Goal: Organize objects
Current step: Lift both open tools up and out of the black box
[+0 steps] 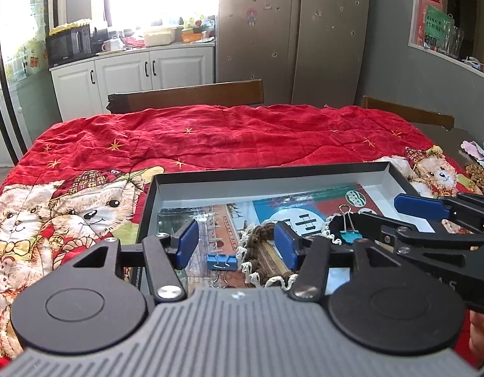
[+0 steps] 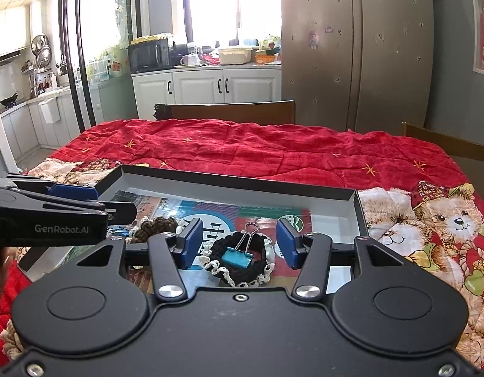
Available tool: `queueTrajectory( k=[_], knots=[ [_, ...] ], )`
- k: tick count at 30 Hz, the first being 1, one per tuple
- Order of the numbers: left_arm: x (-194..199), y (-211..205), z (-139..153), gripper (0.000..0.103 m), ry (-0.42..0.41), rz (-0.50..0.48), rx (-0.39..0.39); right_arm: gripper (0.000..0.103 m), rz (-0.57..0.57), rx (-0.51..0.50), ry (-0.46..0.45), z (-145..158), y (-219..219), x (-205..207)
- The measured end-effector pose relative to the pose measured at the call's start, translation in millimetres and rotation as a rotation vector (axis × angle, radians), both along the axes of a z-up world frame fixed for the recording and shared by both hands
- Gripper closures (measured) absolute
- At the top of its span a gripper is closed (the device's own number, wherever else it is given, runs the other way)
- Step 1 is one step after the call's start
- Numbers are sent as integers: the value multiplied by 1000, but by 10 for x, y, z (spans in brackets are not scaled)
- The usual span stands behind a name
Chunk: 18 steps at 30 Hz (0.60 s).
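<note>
A shallow black box (image 1: 273,172) with a white inside lies on the red quilt and holds picture cards. My left gripper (image 1: 237,245) hovers open above it. Below its gap lie a blue binder clip (image 1: 221,262) and a brown braided scrunchie (image 1: 257,242); neither touches the pads. In the right wrist view my right gripper (image 2: 240,242) is open over a teal binder clip (image 2: 237,256), which rests on a black scrunchie (image 2: 242,270) with white lace edging. Each gripper shows in the other's view: the right gripper (image 1: 386,212) at the right, the left gripper (image 2: 103,201) at the left.
A red quilt with teddy bears (image 1: 210,138) covers the table. Two wooden chair backs (image 1: 185,95) stand behind its far edge, with a steel fridge (image 1: 292,31) beyond. Small items (image 1: 477,160) lie at the table's right edge. A hand (image 1: 480,336) shows at the lower right.
</note>
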<state>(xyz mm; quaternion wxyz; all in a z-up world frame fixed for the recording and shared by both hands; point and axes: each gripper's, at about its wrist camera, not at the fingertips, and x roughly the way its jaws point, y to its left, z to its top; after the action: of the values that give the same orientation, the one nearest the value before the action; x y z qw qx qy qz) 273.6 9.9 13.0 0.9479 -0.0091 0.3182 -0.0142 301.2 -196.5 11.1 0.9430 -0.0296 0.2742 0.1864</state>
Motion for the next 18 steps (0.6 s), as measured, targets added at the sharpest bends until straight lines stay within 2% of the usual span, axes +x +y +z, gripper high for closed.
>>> queueTrajectory(
  k=[18],
  knots=[
    [-309, 23, 194, 28, -51, -8, 7, 51, 18, 13, -28, 192, -85, -292]
  ],
)
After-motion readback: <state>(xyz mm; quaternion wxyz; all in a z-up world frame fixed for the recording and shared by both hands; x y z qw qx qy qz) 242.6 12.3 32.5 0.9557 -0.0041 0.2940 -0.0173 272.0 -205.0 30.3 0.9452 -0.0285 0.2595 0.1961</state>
